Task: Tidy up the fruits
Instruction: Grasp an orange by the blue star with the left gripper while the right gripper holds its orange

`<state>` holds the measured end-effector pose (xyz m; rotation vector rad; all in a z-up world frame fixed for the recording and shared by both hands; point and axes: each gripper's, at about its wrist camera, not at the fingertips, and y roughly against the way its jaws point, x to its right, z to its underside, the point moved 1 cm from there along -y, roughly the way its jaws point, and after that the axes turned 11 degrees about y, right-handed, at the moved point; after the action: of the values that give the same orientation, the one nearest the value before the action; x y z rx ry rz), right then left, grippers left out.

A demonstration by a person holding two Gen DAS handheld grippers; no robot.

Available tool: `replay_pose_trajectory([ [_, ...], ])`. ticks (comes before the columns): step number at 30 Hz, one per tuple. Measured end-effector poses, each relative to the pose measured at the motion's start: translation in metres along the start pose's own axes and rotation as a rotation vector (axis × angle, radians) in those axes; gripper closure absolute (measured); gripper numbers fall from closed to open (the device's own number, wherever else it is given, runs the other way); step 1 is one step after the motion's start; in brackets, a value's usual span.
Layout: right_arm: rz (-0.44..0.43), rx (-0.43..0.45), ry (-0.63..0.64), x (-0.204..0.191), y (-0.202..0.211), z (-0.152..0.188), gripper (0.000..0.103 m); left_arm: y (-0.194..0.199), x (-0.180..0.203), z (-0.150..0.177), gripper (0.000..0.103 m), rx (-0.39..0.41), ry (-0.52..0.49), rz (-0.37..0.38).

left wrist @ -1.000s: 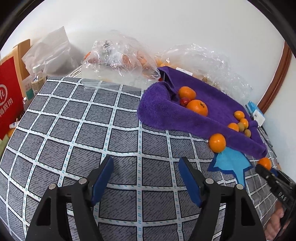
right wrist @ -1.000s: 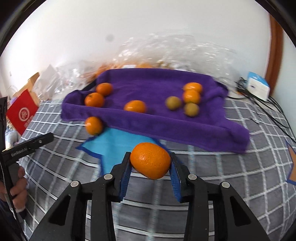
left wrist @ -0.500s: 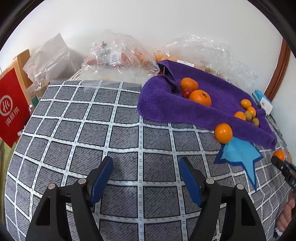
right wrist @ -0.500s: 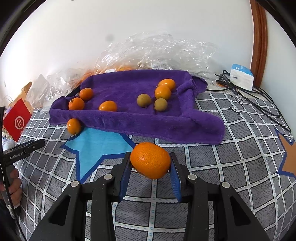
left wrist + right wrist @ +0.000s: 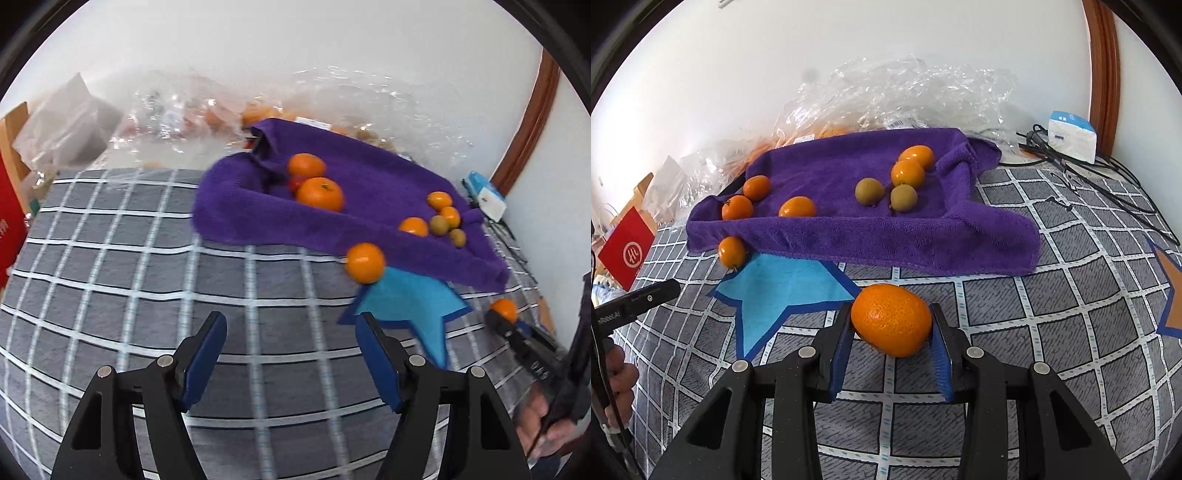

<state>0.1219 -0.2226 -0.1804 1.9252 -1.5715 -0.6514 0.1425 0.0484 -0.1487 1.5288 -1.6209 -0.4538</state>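
Right gripper point(image 5: 891, 334) clamps a dimpled oval orange point(image 5: 891, 319); left gripper point(image 5: 290, 356) gapes over checked cloth point(image 5: 147, 266)

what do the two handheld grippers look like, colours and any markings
Both match: the left gripper and right gripper have black angular plastic arms with triangular cut-outs and silver pivot pins. Each finger ends in a flat blue pad, ridged on the right gripper's pads. Seen from the other camera, each black body carries small white lettering, too small to read fully. A bare hand grips the left handle; no sleeve shows there.
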Motion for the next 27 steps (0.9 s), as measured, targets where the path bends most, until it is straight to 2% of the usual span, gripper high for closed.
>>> replay_pose_trajectory([
  [4, 0.013, -0.004, 0.010, -0.002, 0.000, 0.000, 0.064, -0.005, 0.018, 0.000, 0.033, -0.007, -0.020, 0.034],
  [12, 0.026, -0.007, 0.008, -0.001, -0.001, 0.000, 0.064, -0.020, 0.040, -0.014, 0.033, 0.025, -0.037, 0.033],
  [19, 0.024, -0.010, 0.008, -0.001, -0.001, 0.000, 0.064, -0.039, 0.047, -0.022, 0.033, 0.013, -0.046, -0.018],
  [22, 0.022, -0.013, 0.010, -0.002, -0.002, 0.000, 0.064, -0.047, 0.046, -0.022, 0.041, -0.003, -0.046, -0.028],
  [26, 0.021, -0.016, 0.009, -0.001, -0.002, 0.000, 0.064, -0.051, 0.043, -0.022, 0.049, -0.019, -0.022, 0.003],
  [27, 0.021, -0.017, 0.010, -0.002, -0.003, 0.000, 0.064, -0.050, 0.044, -0.022, 0.054, -0.016, -0.025, 0.012],
])
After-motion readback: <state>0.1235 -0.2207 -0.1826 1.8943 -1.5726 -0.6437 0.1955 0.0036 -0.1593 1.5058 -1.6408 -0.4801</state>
